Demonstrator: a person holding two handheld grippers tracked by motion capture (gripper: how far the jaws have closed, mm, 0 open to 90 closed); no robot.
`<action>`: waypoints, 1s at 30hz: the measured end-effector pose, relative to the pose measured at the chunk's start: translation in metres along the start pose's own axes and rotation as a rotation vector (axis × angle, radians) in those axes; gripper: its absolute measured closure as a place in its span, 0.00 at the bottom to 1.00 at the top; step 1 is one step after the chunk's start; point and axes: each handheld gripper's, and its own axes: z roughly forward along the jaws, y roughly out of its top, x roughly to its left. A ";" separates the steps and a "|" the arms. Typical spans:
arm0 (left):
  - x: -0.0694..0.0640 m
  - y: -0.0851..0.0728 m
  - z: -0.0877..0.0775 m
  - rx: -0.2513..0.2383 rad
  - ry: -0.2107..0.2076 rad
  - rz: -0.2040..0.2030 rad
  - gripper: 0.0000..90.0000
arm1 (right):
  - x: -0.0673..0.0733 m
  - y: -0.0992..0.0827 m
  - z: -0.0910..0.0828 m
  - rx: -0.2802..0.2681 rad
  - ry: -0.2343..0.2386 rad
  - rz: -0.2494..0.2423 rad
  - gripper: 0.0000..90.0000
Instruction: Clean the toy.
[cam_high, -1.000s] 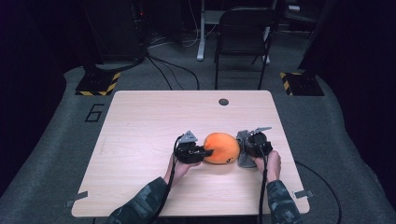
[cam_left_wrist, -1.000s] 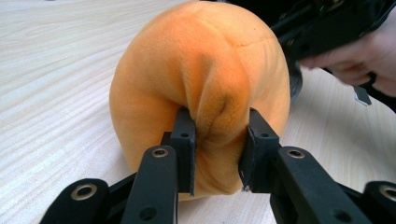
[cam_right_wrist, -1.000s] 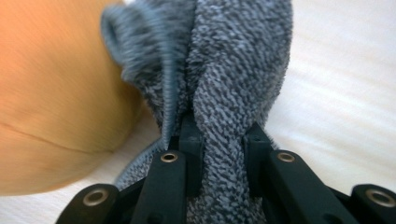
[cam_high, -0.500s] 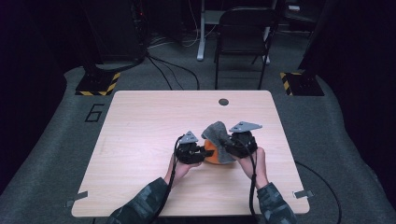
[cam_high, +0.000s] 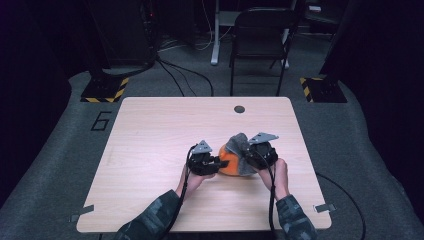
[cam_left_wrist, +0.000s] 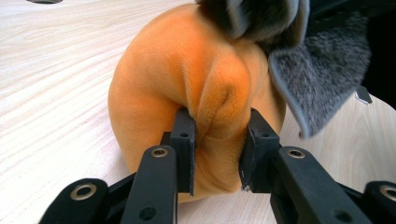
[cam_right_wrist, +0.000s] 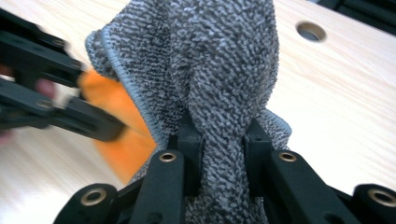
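Two grippers meet over a wooden table (cam_high: 150, 150). Between them lies an orange plush toy (cam_left_wrist: 187, 93), directly ahead of the left gripper (cam_left_wrist: 217, 149), whose jaws pinch a fold of its soft body. A grey towel (cam_right_wrist: 224, 79) drapes over the toy's top, bunched and clamped between the jaws of the right gripper (cam_right_wrist: 219, 158), just beside the left.

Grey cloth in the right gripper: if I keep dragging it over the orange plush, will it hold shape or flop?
Probably flop: the grey cloth bunches into a soft fold between the right gripper pads. Its looped pile may cling to the orange plush, which dents under the left gripper, so it likely yields.
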 end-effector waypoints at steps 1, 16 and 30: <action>0.000 0.000 0.000 0.000 0.000 0.000 0.78 | 0.000 0.000 0.000 0.000 0.000 0.000 0.83; 0.000 0.000 0.001 0.009 -0.003 0.006 0.78 | -0.047 -0.045 0.042 0.177 -0.080 0.164 0.84; 0.004 -0.001 0.000 -0.001 -0.013 -0.023 0.78 | -0.061 -0.039 0.023 0.156 -0.099 0.188 0.84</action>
